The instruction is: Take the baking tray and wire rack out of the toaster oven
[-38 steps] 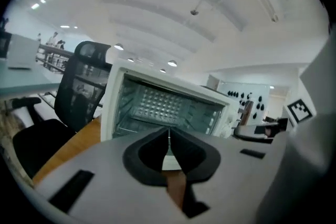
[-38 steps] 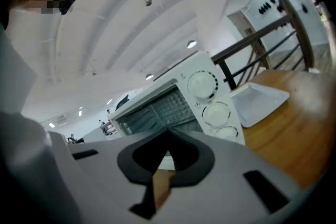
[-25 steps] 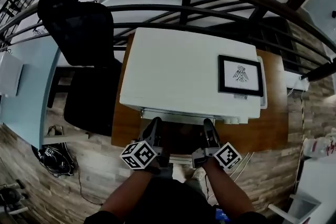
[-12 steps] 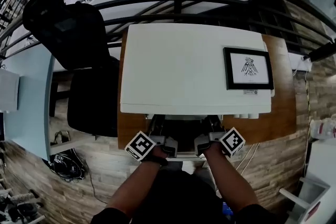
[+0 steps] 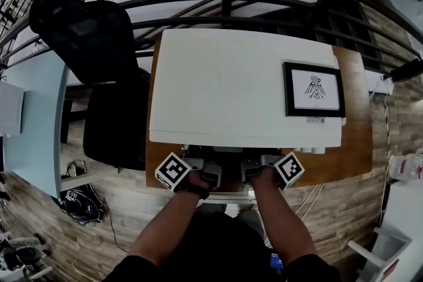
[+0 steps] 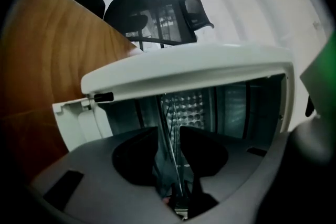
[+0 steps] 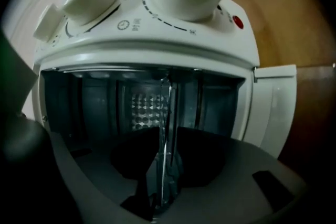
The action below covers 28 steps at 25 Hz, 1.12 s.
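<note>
My left tongs (image 6: 169,134) just widened, right tongs (image 7: 165,139) just narrowing; both straddle the wire rack (image 6: 170,107) at its front edge, unclamped. I should clamp evenly, then draw level.

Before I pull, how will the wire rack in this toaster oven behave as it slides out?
The wire rack looks like thin metal wires, so probably stiff and light for its size. Held by its front edge only, it could tip downward once clear of the toaster oven. Bare metal may slip.

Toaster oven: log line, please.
toaster oven open; left gripper opening, right gripper closing; wire rack edge between both, ungripped
</note>
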Each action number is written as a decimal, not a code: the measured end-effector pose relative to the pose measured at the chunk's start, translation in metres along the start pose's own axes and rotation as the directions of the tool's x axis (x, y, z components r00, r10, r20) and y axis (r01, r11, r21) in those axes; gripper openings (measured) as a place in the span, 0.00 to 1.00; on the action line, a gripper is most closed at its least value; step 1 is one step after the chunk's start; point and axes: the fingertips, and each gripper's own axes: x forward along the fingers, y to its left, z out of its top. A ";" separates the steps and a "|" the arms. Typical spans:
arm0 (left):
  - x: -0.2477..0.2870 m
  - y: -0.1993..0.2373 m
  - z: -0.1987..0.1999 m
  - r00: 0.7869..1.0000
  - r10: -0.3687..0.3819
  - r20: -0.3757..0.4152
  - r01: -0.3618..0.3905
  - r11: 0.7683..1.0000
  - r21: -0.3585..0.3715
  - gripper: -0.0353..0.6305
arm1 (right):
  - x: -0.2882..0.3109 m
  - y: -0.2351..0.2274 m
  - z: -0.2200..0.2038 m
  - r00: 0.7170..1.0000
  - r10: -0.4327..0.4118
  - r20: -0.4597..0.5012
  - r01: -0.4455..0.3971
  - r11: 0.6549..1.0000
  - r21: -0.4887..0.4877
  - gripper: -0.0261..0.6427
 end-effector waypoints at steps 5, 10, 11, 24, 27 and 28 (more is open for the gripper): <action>0.009 -0.004 -0.004 0.999 -0.038 -0.022 0.036 0.998 -0.049 0.17 | 0.002 0.007 -0.004 0.999 0.051 -0.006 -0.051 0.998 0.042 0.04; -0.005 0.000 -0.010 0.998 -0.044 -0.049 0.041 0.997 -0.067 0.08 | -0.013 -0.001 -0.008 0.998 0.050 -0.034 -0.048 0.997 0.052 0.03; -0.008 0.002 -0.011 0.998 -0.042 -0.055 0.038 0.997 -0.060 0.08 | -0.016 -0.001 -0.009 0.998 0.052 -0.036 -0.050 0.997 0.059 0.03; -0.029 -0.003 -0.017 0.994 -0.096 -0.057 0.088 0.989 -0.118 0.08 | -0.040 -0.001 -0.018 0.995 0.069 -0.075 -0.064 0.996 0.067 0.03; -0.046 0.002 -0.023 0.993 -0.095 -0.065 0.085 0.986 -0.140 0.08 | -0.056 -0.008 -0.023 0.993 0.061 -0.097 -0.055 0.996 0.064 0.03; -0.052 0.004 -0.025 0.993 -0.093 -0.069 0.082 0.987 -0.140 0.08 | -0.062 -0.010 -0.025 0.993 0.057 -0.105 -0.051 0.997 0.064 0.03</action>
